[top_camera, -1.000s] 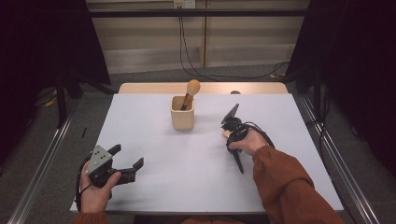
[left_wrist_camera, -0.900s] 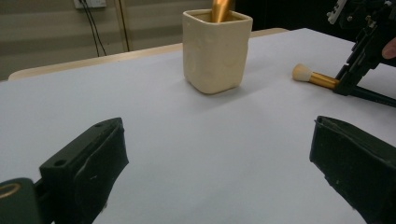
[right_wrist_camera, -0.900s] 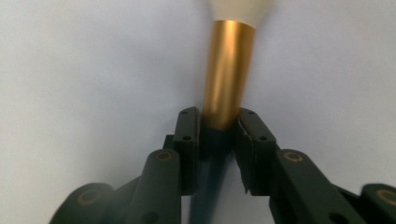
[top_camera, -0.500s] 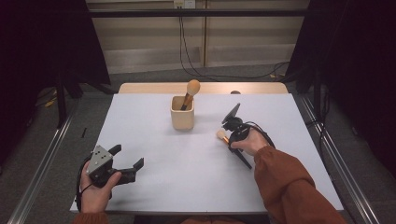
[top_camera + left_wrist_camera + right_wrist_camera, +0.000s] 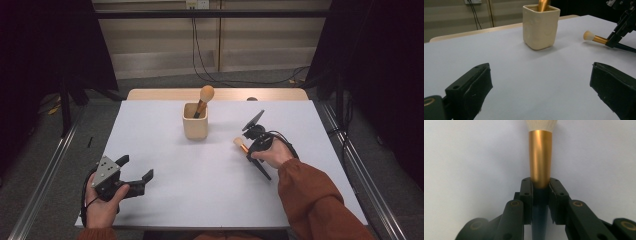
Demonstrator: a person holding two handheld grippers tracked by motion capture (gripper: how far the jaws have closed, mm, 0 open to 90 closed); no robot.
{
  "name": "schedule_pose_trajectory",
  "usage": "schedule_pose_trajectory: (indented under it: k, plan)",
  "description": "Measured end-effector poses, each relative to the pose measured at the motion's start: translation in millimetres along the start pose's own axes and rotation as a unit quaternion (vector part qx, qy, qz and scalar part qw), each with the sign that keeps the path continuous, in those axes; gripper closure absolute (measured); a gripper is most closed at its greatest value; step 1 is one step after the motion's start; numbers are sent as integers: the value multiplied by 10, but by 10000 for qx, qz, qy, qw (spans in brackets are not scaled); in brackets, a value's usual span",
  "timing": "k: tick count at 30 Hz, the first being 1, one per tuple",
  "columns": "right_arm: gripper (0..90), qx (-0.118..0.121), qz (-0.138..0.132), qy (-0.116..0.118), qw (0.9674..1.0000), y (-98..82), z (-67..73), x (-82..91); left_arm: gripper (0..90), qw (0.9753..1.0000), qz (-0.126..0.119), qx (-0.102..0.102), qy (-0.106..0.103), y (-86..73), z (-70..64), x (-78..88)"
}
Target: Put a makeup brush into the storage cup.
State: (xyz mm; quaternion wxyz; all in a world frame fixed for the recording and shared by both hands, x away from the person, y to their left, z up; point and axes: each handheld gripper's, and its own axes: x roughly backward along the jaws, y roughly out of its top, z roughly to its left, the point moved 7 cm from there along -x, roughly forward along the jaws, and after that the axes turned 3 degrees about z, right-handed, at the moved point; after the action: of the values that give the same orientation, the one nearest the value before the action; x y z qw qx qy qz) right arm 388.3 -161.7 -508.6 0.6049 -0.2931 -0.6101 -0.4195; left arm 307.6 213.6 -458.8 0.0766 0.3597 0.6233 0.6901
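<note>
Gold-handled brush [image 5: 540, 160] sits clamped between the closed right claw [image 5: 540, 185]; left claw [image 5: 541, 85] gapes wide, empty.

Cup [image 5: 195, 127] mid-desk [image 5: 200, 200], brush [image 5: 204, 97] standing in it; second brush [image 5: 241, 145] right of cup, near it.

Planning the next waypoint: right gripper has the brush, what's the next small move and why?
Probably lift it off the table. The right gripper is shut on the brush, which lies low over the white table; the cup, already holding another brush, stands apart.
</note>
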Motion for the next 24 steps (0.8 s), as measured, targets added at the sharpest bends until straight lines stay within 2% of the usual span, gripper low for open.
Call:
schedule_pose_trajectory:
  k: [5,12,18,24]
  plan:
    - [756,-24,-83,40,10000,-11,-2,47,38,10000,4,-2,-4,-1,-1,-1]
    - [756,48,-414,197,9989,-18,8,180,37,10000,1,2,3,-1,0,1]
    - [756,116,-861,350,9956,-7,40,287,37,10000,-2,-1,0,-1,2,2]
    - [755,144,-1348,487,9896,-4,55,374,38,10000,-2,4,3,-2,1,2]
